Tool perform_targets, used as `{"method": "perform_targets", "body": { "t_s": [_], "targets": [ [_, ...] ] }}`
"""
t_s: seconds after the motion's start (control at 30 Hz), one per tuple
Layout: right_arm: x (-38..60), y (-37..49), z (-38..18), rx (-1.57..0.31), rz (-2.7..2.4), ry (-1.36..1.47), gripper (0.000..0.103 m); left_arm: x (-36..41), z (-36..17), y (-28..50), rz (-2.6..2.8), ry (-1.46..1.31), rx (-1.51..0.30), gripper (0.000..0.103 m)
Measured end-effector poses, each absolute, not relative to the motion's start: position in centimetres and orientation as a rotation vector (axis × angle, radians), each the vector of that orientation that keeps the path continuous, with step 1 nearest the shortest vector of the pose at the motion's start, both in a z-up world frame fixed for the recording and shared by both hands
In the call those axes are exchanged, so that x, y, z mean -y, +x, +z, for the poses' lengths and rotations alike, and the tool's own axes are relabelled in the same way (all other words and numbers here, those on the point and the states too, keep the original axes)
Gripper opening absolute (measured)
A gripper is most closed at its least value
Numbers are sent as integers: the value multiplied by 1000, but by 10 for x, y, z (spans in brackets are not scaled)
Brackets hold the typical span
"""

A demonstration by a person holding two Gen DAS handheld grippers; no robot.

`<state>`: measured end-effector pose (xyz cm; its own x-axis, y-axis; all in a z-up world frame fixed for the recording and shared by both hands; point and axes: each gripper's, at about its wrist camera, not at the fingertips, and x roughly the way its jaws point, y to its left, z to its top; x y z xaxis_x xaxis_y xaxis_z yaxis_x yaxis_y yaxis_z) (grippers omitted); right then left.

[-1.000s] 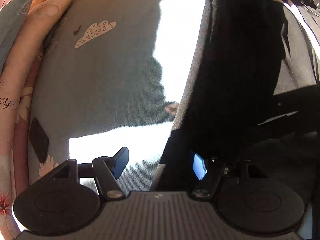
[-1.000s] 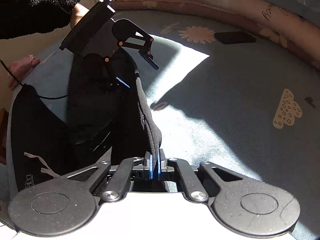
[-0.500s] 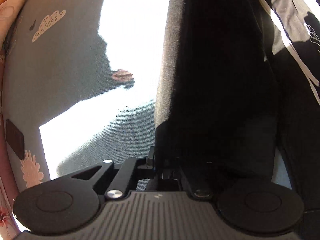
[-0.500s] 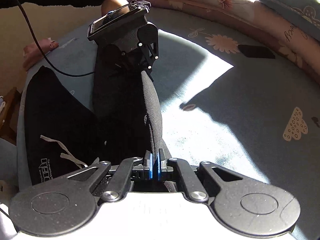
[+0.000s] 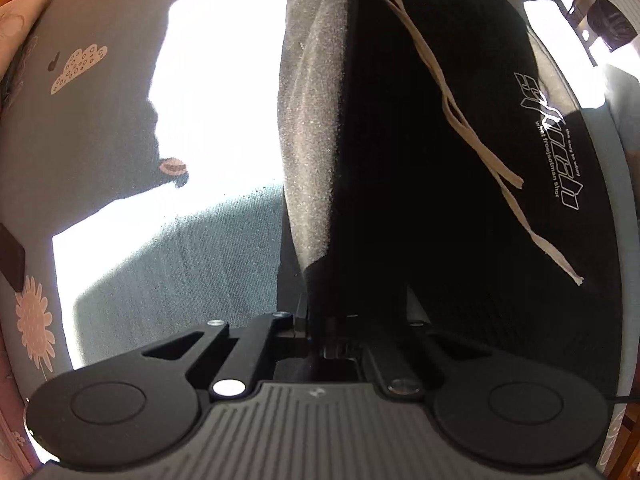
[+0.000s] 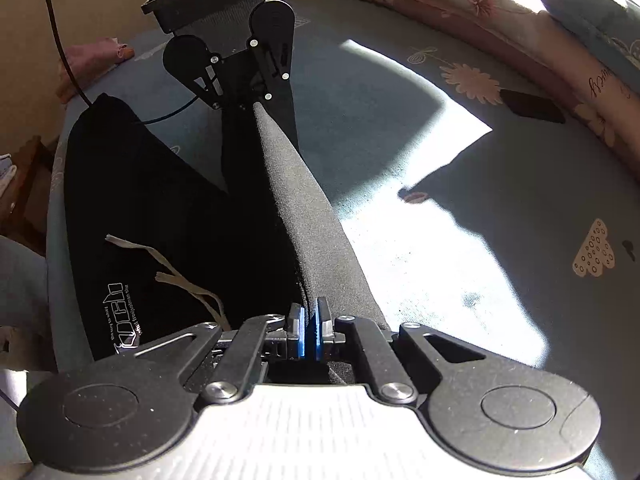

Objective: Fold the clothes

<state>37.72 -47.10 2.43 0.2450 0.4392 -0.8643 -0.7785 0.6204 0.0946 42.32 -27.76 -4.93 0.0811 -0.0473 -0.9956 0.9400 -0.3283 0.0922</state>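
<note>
Over the patterned bedsheet: black shorts partly lifted, one edge stretched taut between grippers. Left gripper pinches far end; right gripper clamps near end. Drawstring dangles loose.

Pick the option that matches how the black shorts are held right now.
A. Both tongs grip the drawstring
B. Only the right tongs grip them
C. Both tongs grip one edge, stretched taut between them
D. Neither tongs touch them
C: the right tongs and the left tongs are each shut on the same edge of the black shorts, which runs straight between them above the bedsheet; the drawstring lies loose.
</note>
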Motion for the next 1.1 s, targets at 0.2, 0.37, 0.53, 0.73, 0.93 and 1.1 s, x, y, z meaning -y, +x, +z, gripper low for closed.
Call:
{"method": "perform_targets", "body": {
  "t_s": [0.2, 0.37, 0.53, 0.73, 0.93, 1.1],
  "targets": [
    [445, 343, 27, -1066, 862, -480, 5, 263, -40, 372, -1483, 1500, -934, 1],
    [427, 315, 20, -1115, 893, -614, 5, 250, -41, 338, -1554, 1485, -939, 1],
    [412, 285, 9, -1135, 940, -790, 5, 245, -49, 305, -1637, 1484, -932, 1],
    [404, 246, -8, -1122, 980, -998, 4, 248, -58, 274, -1726, 1496, -917, 1],
    [409, 220, -33, -1139, 986, -1128, 4, 254, -68, 239, -1815, 1467, -926, 1],
    [416, 211, -50, -1193, 976, -1147, 4, 260, -86, 223, -1820, 1505, -915, 1]
  ]
}}
